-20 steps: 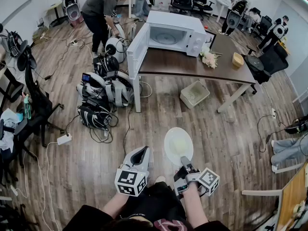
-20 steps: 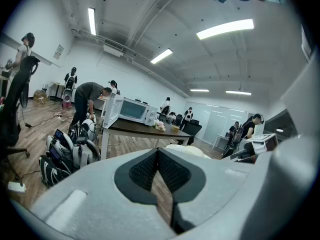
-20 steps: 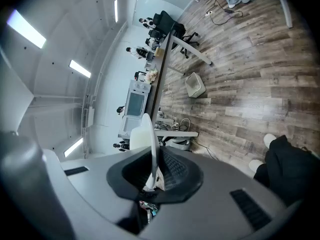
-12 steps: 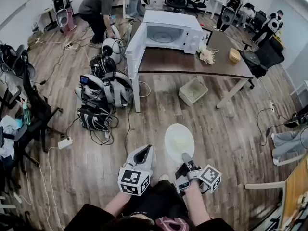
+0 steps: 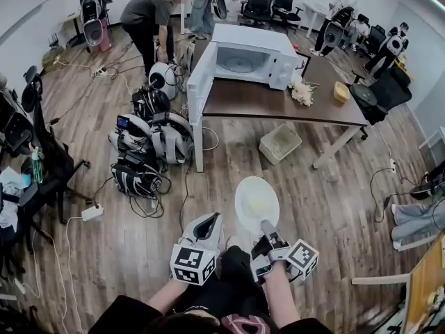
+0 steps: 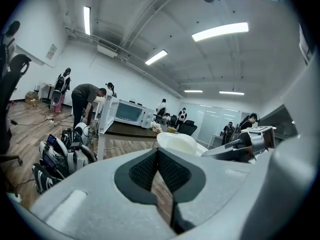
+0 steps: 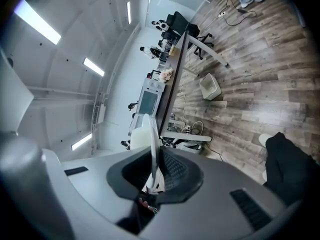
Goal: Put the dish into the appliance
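— While the right gripper (image 5: 266,227) pinched the near rim of the round white dish (image 5: 256,202), its jaws narrowed onto that thin edge, where did the appliance lie?

— Straight ahead and well apart, across the wooden plank floor (image 5: 334,200). The boxy white microwave oven (image 5: 252,56) stood on the long dark-brown table (image 5: 278,101). Its white door (image 5: 200,81) was swung open to the left, and its cavity faced back toward the grippers.

— And the dish itself?

— It jutted forward from the jaws, carried in the air above the floor, face up and roughly level in the head view. Being round, it had no long axis; its flat plane ran away from the gripper toward the oven mouth. The right gripper view caught it edge-on between the pads (image 7: 173,169).

— The other hand?

— The left gripper (image 5: 207,221) hung just beside the dish, on its left and not touching, its jaws drawn together on nothing. The right hand was the nearer, since it carried the dish. The move ahead looked like a long forward carry, far rim leading, kept clear of the open door.
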`<action>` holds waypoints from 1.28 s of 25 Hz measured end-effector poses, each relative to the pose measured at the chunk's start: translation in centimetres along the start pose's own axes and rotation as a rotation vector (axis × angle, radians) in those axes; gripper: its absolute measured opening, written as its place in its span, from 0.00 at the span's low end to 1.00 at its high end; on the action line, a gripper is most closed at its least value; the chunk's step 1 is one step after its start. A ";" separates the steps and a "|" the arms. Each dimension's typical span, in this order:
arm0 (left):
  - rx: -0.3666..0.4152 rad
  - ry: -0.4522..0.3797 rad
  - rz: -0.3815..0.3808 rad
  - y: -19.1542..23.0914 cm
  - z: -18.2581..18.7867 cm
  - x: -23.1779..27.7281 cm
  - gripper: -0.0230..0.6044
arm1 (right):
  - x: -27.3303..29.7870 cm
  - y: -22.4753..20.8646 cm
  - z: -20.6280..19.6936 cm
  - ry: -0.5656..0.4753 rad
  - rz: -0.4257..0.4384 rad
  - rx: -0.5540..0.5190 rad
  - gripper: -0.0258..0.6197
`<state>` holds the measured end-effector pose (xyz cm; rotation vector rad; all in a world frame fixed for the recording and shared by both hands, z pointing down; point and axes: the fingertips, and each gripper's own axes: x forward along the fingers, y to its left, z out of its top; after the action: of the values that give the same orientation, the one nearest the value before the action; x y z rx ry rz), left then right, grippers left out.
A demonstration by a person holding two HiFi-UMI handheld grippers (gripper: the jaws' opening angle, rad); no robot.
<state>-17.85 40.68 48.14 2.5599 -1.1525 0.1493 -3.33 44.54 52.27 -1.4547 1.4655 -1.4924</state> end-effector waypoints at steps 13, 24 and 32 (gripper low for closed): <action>-0.038 -0.012 0.082 1.8 2.5 10.7 0.05 | 9.4 -0.1 8.9 0.082 0.009 -0.033 0.11; -0.059 -0.023 0.143 1.5 3.8 19.8 0.05 | 14.8 -0.8 17.1 0.149 -0.015 -0.103 0.11; -0.066 -0.027 0.196 1.2 4.0 22.7 0.05 | 16.9 -1.2 19.9 0.190 -0.009 -0.104 0.11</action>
<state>-3.75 22.47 49.87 2.3958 -1.3932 0.1208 11.68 23.18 54.30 -1.4118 1.6738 -1.6187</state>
